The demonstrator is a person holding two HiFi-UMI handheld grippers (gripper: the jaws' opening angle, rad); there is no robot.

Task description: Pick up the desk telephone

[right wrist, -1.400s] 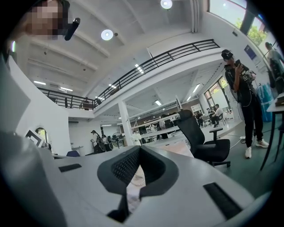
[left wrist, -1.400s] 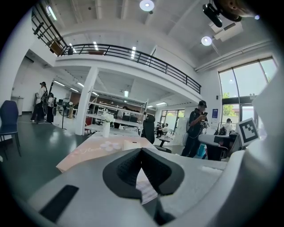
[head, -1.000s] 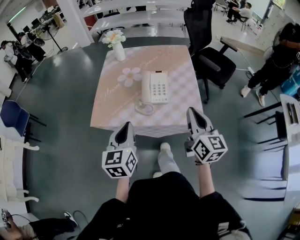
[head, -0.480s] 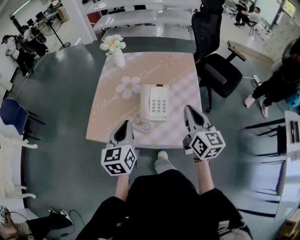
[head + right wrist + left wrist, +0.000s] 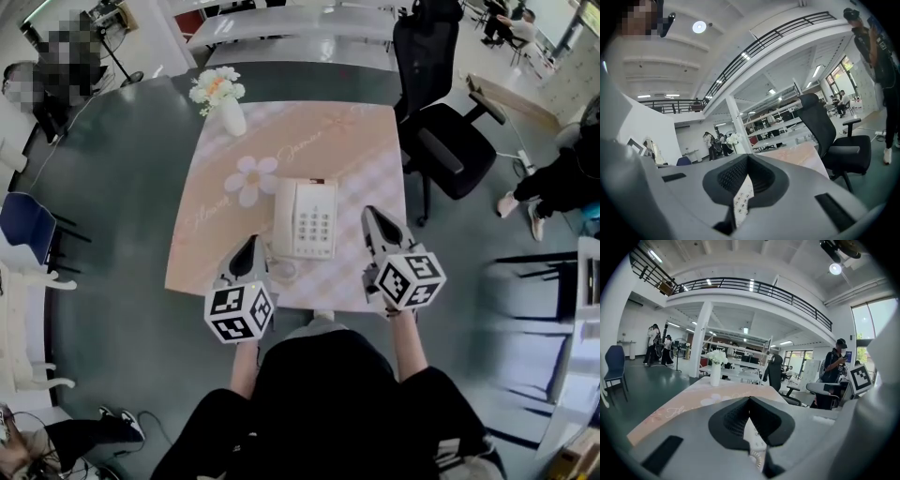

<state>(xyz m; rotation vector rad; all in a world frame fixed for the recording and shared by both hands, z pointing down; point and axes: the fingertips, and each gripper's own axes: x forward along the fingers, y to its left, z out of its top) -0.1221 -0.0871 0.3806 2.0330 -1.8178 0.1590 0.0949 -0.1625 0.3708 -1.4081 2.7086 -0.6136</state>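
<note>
The left tongs (image 5: 249, 247) and the right tongs (image 5: 371, 216) are both clenched, tips pressed together with nothing gripped. Both hang over the near part of the pink checked counter (image 5: 366, 141). The desk telephone (image 5: 307, 218) lies flat on the counter between the two tongs, keypad up, untouched by either. It sits just to the right of the left tongs' tip and a little to the left of the right tongs' tip. Its coiled cord (image 5: 282, 272) lies just right of the left tongs, on the near side of the phone.

In the left gripper view, a sliver of the phone shows below the closed tips (image 5: 749, 399). In the right gripper view, its keypad (image 5: 740, 199) shows the same way.

Far ahead of the left tongs stands a white vase of flowers (image 5: 225, 101). Beyond the right tongs, off the counter's edge, is a black office chair (image 5: 441, 141).
</note>
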